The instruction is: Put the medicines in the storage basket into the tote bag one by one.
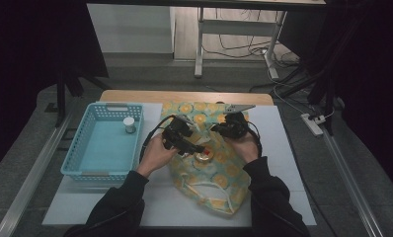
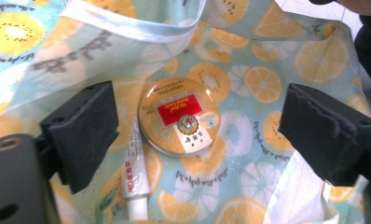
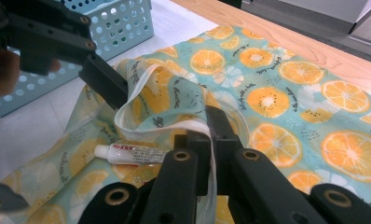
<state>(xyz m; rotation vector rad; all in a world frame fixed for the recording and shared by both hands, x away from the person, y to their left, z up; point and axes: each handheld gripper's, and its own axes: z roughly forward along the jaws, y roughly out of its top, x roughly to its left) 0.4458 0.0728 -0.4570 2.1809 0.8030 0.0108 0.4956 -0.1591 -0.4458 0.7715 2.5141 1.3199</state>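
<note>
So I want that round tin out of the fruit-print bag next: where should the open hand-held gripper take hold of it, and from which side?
Grip the round tin across its rim, coming straight down from above. It lies flat, lid up, on the bag's fabric, so only its low edges offer purchase. The left hand-held gripper already straddles it, jaws open. Mind the small white tube against its edge.

The bag's [image 2: 286, 56] mouth stood open, its raised hem [image 3: 141, 105] arching over the round tin [image 2: 180, 115] and the small white tube [image 2: 135, 179]. Clear fabric lay on both sides of the tin, while the tube lay against its edge, crowding one flank
</note>
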